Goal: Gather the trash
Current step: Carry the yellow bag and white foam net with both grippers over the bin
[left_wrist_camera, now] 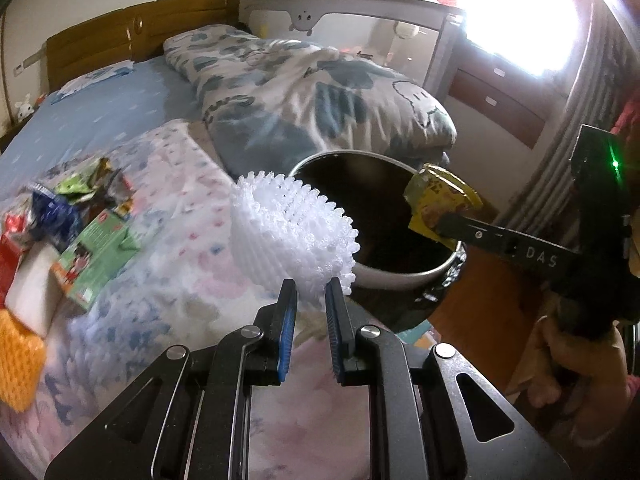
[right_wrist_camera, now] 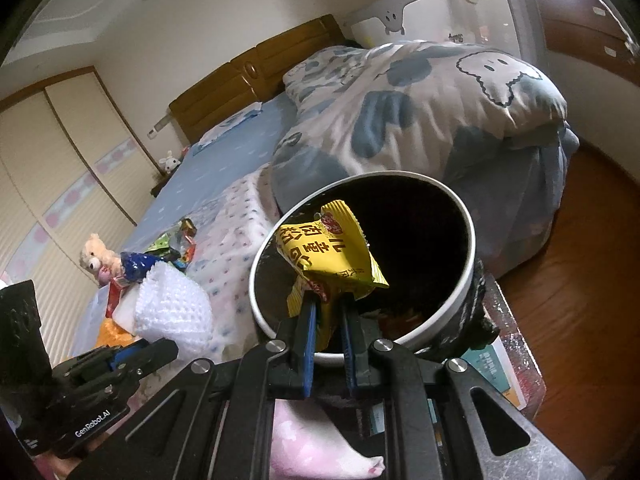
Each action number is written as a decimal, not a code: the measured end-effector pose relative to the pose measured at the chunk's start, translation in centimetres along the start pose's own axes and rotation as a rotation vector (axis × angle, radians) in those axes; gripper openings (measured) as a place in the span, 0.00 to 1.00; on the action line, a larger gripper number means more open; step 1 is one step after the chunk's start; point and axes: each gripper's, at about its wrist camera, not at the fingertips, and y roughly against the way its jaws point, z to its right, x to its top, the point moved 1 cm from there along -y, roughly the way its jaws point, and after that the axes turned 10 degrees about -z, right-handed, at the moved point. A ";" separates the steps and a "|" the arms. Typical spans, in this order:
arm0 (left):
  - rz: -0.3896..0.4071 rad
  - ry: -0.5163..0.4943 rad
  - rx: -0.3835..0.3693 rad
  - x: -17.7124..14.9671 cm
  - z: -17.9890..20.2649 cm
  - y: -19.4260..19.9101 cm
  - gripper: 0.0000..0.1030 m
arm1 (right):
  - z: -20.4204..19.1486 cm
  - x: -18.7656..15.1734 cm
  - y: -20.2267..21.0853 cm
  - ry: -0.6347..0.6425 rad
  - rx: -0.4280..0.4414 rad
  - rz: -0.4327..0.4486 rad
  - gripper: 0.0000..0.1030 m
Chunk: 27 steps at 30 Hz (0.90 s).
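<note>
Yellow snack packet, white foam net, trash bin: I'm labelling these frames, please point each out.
yellow snack packet [right_wrist_camera: 332, 252], right wrist view, printed front.
white foam net [left_wrist_camera: 288, 228], left wrist view, ribbed side.
trash bin [right_wrist_camera: 470, 236], right wrist view, white rim.

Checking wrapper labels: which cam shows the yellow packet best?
Right wrist: the yellow packet faces the lens, print visible, pinched over the bin. Left wrist shows it edge-on and crumpled.

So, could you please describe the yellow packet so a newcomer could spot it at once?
Find the round bin with the dark inside beside the bed. Over its opening the right tool pinches a crumpled yellow packet with dark printed characters, the only yellow wrapper there.
</note>
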 end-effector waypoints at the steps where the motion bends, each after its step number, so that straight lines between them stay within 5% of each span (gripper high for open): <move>1: 0.001 -0.004 -0.001 0.2 0.2 -0.1 0.13 | 0.1 0.1 0.0 0.000 -0.002 0.000 0.11; 24: -0.015 -0.064 0.002 4.2 3.6 -3.5 0.17 | 3.0 3.0 -1.4 -0.013 -0.035 -0.042 0.15; 27: -0.013 -0.059 0.008 4.5 3.4 -3.6 0.32 | 3.3 3.3 -1.7 -0.017 -0.048 -0.049 0.16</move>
